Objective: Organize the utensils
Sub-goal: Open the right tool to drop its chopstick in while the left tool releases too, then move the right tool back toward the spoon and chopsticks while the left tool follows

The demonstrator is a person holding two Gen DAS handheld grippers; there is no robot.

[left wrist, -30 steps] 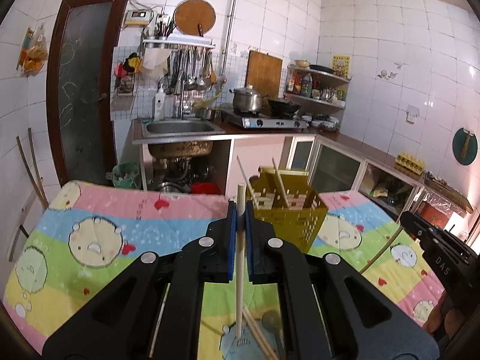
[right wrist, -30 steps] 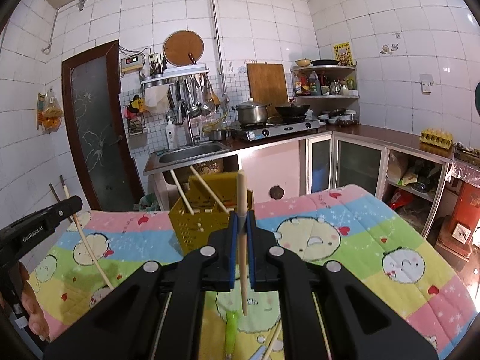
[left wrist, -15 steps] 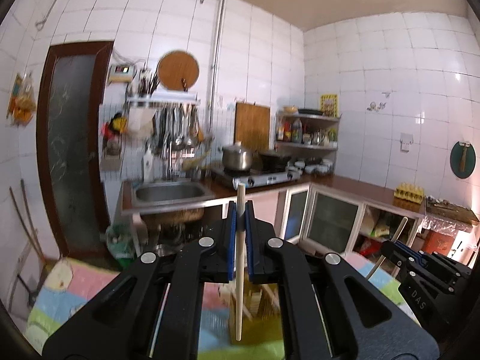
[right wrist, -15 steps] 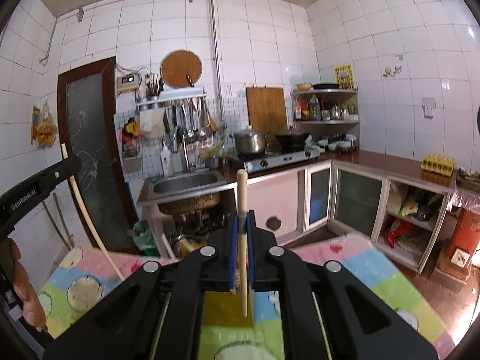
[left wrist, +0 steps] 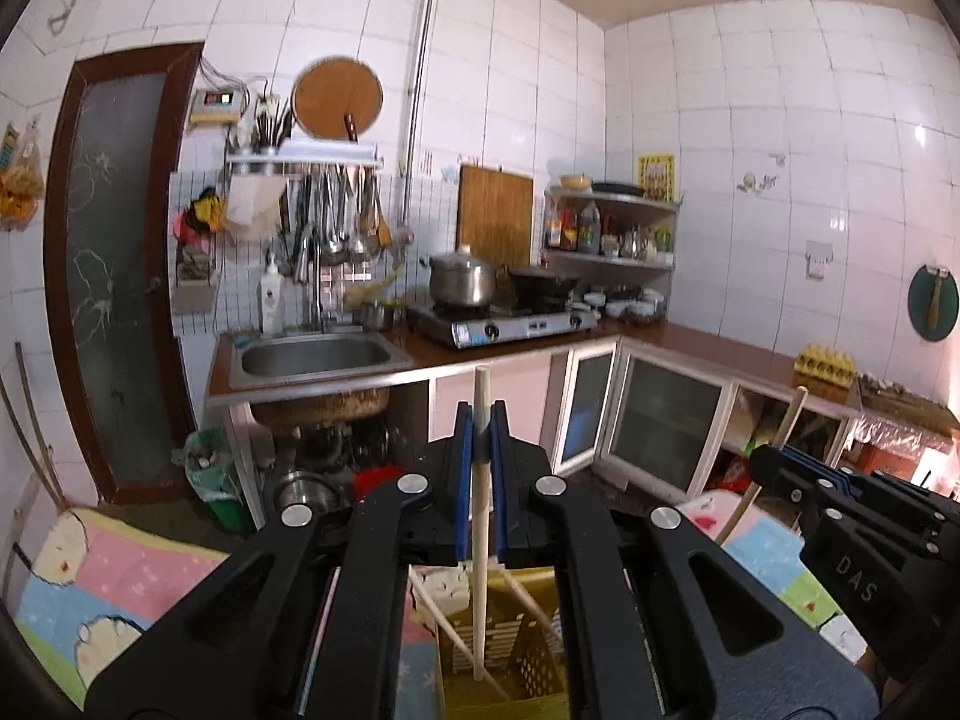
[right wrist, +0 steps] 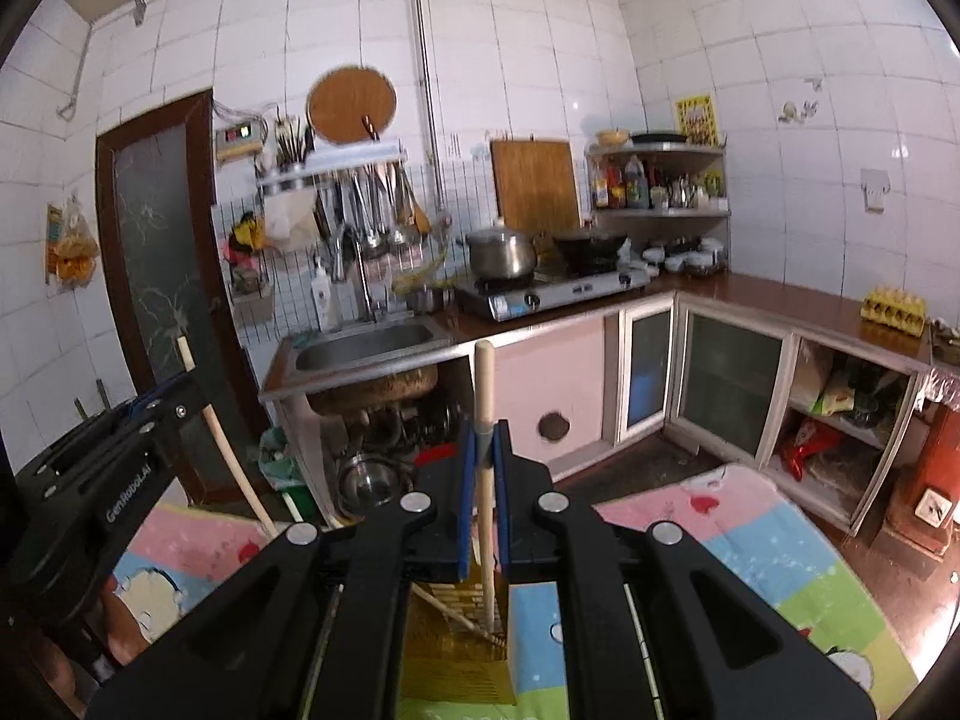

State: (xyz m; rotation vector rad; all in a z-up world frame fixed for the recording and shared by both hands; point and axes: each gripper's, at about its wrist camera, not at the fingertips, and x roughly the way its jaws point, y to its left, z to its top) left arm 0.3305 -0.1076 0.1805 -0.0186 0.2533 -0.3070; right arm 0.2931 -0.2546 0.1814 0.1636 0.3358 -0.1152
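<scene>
My left gripper [left wrist: 479, 420] is shut on a pale wooden chopstick [left wrist: 480, 570] that stands upright, its lower end down inside the yellow slotted basket [left wrist: 528, 654]. My right gripper [right wrist: 485, 438] is shut on a second upright chopstick [right wrist: 483, 384], whose tip hangs over the same basket [right wrist: 450, 648]. At least two other chopsticks [left wrist: 447, 621] lean inside the basket. Each view shows the other hand's tool: the right gripper [left wrist: 774, 471] at the right edge, the left gripper [right wrist: 174, 396] at the left edge, each with its stick.
The basket stands on a table under a pastel cartoon cloth [right wrist: 750, 546]. Beyond the table are a sink [left wrist: 312, 357], a gas stove with a steel pot [left wrist: 462, 282], glass-door cabinets [right wrist: 726, 378] and a dark door [left wrist: 114, 264]. A person's hand shows at the lower left [right wrist: 126, 606].
Both grippers rose and moved forward over the basket, each keeping its chopstick. The basket slid from mid-frame to the bottom of both views, and the table largely dropped out of sight.
</scene>
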